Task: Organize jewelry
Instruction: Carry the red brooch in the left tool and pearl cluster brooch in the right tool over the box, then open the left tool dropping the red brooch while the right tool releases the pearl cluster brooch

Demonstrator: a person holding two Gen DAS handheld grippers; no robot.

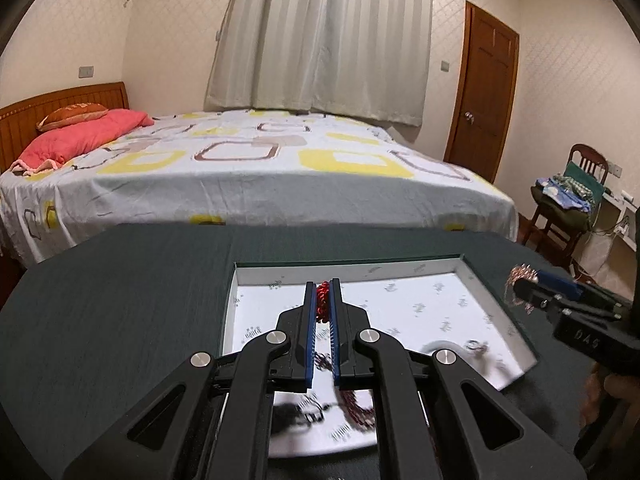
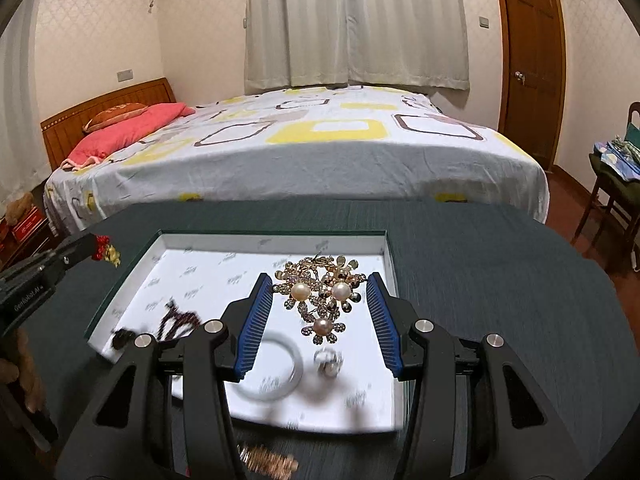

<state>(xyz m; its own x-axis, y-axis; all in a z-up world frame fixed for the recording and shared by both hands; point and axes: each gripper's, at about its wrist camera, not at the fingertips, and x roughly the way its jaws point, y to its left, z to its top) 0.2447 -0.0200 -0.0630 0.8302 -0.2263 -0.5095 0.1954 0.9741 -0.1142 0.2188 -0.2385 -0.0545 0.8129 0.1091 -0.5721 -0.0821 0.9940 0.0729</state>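
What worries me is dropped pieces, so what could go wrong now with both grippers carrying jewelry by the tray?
The right gripper holds the pearl brooch only by its petal tips; it might slip and fall onto the white bangle or ring below. The left gripper pinches the red beaded piece at its fingertips; that could slide out too.
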